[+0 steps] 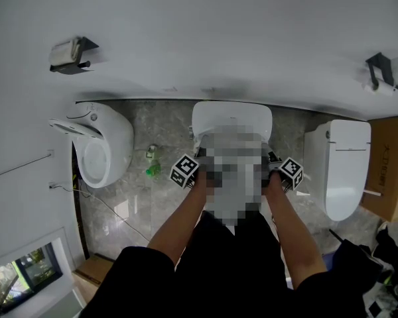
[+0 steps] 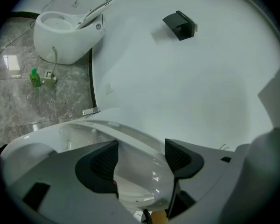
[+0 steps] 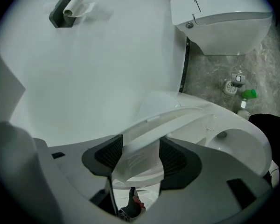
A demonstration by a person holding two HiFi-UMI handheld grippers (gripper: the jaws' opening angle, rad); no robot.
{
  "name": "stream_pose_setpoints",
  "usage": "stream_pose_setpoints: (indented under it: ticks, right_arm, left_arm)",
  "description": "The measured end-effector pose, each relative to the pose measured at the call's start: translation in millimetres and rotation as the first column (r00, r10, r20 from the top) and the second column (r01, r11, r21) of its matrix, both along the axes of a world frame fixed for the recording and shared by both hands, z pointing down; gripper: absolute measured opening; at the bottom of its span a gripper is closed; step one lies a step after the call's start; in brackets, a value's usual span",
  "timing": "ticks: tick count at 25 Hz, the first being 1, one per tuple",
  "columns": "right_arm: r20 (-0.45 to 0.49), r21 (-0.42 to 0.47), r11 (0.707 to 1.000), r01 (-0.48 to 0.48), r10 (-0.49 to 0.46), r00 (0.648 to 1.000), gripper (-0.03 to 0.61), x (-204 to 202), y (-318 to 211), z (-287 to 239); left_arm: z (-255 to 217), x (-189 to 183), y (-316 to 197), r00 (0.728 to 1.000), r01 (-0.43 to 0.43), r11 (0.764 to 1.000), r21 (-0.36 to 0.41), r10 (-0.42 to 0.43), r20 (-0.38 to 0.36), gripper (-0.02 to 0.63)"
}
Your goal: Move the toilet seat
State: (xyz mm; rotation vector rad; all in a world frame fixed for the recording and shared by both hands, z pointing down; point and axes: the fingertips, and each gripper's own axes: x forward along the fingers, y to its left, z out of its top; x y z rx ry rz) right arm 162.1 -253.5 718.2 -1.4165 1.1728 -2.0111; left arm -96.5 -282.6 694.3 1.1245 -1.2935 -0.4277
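White glossy plastic toilet seat (image 3: pixel 177 118) angled up off the middle white ceramic toilet (image 1: pixel 231 116). Left gripper (image 2: pixel 141 155) and right gripper (image 3: pixel 140 155) each clamped on its rim, one either side of that toilet. Move both at equal rate, slowly; an uneven pull would likely twist it

Wall (image 1: pixel 186 32) tight behind toilet (image 1: pixel 231 116); floor (image 1: pixel 136 197) open L & R.

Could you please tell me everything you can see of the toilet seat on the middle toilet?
The toilet seat looks like glossy white plastic, smooth and curved with a rounded rim. It stands lifted off the bowl and tilted, its far end toward the wall. The right gripper clamps one side edge and the left gripper the other, with their pads against it. In the head view a mosaic patch covers it.
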Motion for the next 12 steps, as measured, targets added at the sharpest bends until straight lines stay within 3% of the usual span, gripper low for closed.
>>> stream_pose_setpoints:
  ticks: [12]
  right_arm:
    - [0.025, 0.017, 1.000, 0.019, -0.019, 0.999, 0.256, 0.1, -13.1, 3.6]
  left_arm:
    - [4.2, -0.5, -15.9, 1.000, 0.010, 1.000, -0.012, -0.010, 0.007, 0.322]
